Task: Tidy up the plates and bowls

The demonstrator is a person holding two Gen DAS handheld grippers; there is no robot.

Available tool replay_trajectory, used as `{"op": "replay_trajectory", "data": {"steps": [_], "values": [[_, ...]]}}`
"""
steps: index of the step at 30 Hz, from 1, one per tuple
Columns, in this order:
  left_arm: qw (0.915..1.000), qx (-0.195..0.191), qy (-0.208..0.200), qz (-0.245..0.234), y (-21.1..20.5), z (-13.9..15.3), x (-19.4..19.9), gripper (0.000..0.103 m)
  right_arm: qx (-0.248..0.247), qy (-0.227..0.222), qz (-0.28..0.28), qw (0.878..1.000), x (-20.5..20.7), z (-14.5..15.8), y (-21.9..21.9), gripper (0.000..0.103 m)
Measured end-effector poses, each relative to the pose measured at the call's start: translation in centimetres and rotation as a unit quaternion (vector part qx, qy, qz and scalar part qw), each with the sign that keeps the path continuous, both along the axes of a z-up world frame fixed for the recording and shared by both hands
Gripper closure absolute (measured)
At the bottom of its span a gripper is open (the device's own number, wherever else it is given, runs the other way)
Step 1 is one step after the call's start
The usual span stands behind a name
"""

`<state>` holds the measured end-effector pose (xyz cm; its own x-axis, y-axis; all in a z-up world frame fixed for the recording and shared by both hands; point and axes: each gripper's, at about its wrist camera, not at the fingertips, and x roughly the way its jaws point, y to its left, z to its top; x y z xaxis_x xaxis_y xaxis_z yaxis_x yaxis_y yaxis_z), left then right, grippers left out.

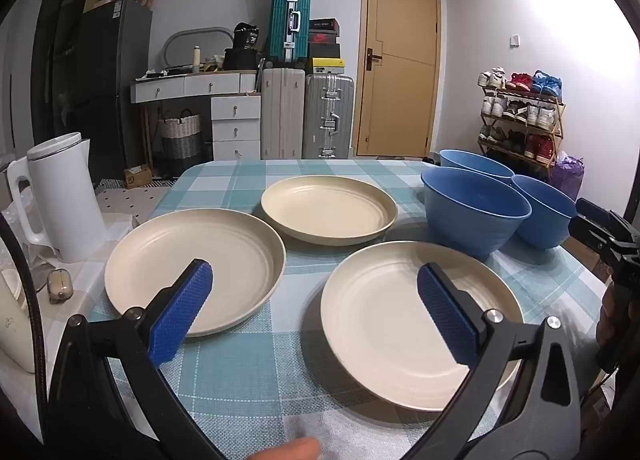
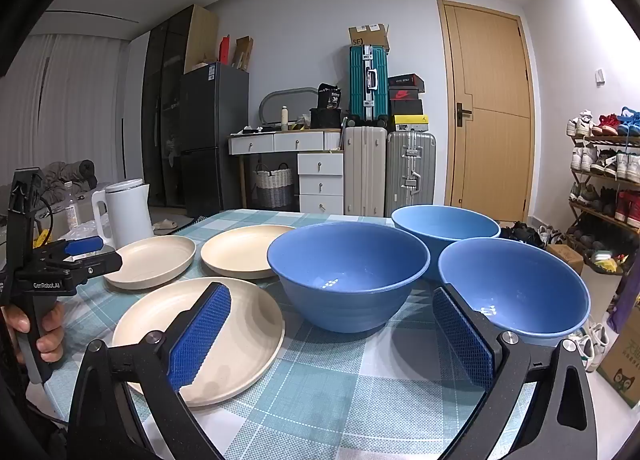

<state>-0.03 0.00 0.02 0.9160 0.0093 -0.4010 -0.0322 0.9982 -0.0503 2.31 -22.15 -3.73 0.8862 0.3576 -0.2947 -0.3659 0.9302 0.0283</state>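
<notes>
Three cream plates lie apart on the checked tablecloth: a left plate (image 1: pixel 196 264), a far plate (image 1: pixel 328 210) and a near plate (image 1: pixel 380 320). Three blue bowls stand upright to their right: a middle bowl (image 2: pixel 348 272), a far bowl (image 2: pixel 444 226) and a right bowl (image 2: pixel 516 288). My left gripper (image 1: pixel 314 280) hovers open above the gap between the left and near plates, holding nothing. My right gripper (image 2: pixel 332 304) is open in front of the middle bowl, nothing between its blue pads. The near plate (image 2: pixel 224 324) lies behind its left finger.
A white kettle (image 1: pixel 64 196) stands at the table's left side beside small clutter. A hand grips the left gripper's handle (image 2: pixel 36 316) at the left edge. Suitcases, drawers, a door and a shoe rack (image 2: pixel 604 180) stand beyond the table. The table's right edge runs just past the right bowl.
</notes>
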Motion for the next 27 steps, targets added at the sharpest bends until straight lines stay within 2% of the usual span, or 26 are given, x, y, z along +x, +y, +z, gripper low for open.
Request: {"op": "replay_trajectory", "data": {"steps": [9, 27], "values": [[0.9999, -0.012, 0.001, 0.003, 0.24, 0.05, -0.39, 0.001, 0.001, -0.001, 0.0, 1.0, 0.02, -0.01, 0.01, 0.0], [0.9999, -0.01, 0.003, 0.002, 0.2, 0.24, -0.18, 0.001, 0.001, -0.002, 0.0, 1.0, -0.01, -0.01, -0.02, 0.0]]}}
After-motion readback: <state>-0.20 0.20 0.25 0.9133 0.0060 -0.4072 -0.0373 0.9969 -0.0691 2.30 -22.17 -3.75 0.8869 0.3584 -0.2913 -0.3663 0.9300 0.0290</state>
